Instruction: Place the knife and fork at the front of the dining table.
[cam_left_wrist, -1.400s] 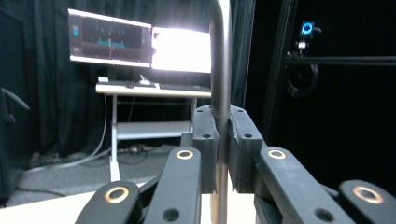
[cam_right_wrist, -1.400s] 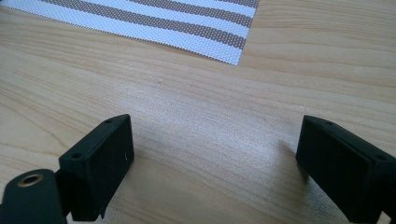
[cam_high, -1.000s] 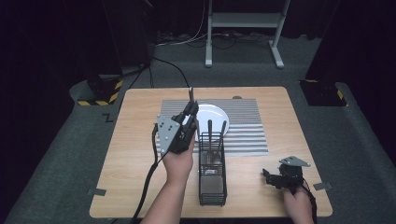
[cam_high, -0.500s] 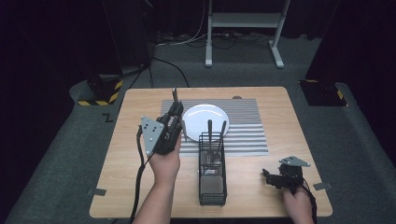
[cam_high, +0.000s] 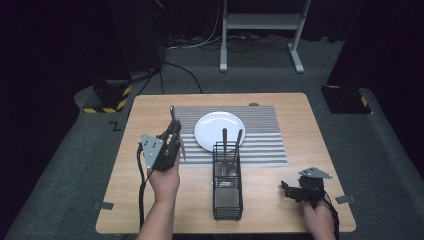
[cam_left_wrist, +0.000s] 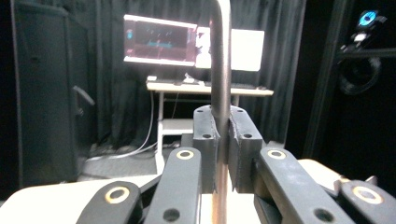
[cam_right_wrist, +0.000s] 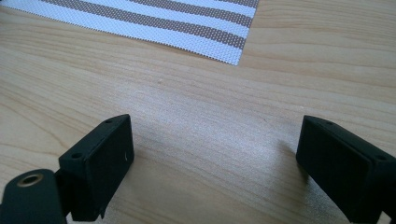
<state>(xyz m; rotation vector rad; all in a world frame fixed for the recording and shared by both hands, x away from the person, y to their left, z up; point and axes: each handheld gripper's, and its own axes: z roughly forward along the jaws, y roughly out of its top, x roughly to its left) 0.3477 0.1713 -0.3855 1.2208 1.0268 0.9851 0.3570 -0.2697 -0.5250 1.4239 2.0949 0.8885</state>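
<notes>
My left gripper (cam_high: 173, 134) is shut on a metal utensil (cam_high: 172, 114), held over the left end of the striped placemat (cam_high: 260, 145). In the left gripper view the utensil's steel handle (cam_left_wrist: 221, 70) stands upright, and the jaws of the left gripper (cam_left_wrist: 222, 135) pinch it. A white plate (cam_high: 212, 127) lies on the mat. In front of it stands a black wire caddy (cam_high: 227, 195) holding two more utensils (cam_high: 225, 142). My right gripper (cam_high: 292, 191) rests open near the table's front right corner. Between the open jaws of the right gripper (cam_right_wrist: 215, 158) is bare wood only.
The wooden table (cam_high: 295, 120) sits on grey carpet, with a white stand (cam_high: 260, 22) behind it. A placemat corner (cam_right_wrist: 187, 23) lies ahead of the right gripper. The left gripper view shows a desk with lit monitors (cam_left_wrist: 187, 42) against dark curtains.
My left gripper has carried the utensil left and down, from above the caddy and plate to the placemat's left end. The right gripper has stayed put.
</notes>
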